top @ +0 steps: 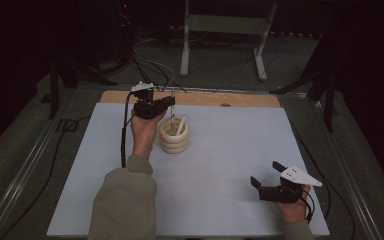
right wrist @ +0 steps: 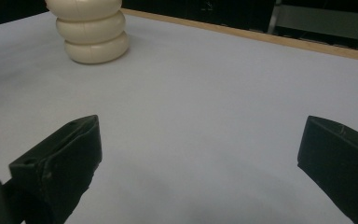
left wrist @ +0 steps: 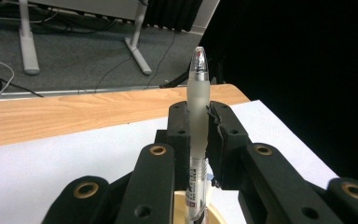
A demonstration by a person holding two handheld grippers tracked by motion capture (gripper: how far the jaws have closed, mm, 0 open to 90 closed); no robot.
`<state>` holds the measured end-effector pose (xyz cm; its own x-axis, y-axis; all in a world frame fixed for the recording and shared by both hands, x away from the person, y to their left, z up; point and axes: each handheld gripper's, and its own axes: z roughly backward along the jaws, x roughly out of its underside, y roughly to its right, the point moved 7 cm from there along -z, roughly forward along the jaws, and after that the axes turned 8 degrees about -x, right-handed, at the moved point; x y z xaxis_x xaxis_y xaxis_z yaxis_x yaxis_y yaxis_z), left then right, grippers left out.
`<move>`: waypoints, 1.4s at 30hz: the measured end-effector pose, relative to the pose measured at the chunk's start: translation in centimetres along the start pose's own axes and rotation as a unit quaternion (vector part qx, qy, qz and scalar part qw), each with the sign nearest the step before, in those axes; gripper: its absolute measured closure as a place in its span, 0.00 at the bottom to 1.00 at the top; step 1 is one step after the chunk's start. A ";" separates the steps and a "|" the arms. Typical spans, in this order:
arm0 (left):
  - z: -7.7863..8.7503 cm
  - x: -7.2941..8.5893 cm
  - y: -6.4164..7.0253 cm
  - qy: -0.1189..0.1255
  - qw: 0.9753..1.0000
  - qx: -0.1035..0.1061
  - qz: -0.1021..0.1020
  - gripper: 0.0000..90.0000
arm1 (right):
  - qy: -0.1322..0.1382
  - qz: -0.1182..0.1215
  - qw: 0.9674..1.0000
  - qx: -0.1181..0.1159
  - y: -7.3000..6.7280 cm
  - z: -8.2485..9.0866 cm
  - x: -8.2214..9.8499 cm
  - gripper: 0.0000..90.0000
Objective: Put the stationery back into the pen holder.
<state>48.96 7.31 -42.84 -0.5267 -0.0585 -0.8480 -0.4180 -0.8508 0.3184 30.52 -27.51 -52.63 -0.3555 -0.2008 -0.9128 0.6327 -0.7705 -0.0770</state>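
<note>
The left hand-held gripper is clamped on a frosted pen, which stands upright between its jaws with its clear tip above them and its lower end inside the cream ribbed holder directly below the gripper. A second white pen leans in the same holder, just beside the gripped one. The right hand-held gripper rests low over the bench with its jaws wide apart and nothing between them, well apart from the holder, which lies ahead of it and to its left.
</note>
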 end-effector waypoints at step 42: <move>-0.3 2.9 -0.8 -0.006 1.000 -0.002 0.001 0.89 | -0.002 0.002 1.000 0.000 0.0 0.0 0.1 0.00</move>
<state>47.96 7.68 -45.69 -0.5358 -0.0547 -0.8426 -0.4140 -0.8527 0.3186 30.50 -27.46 -52.70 -0.3556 -0.2069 -0.9115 0.6350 -0.7690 -0.0731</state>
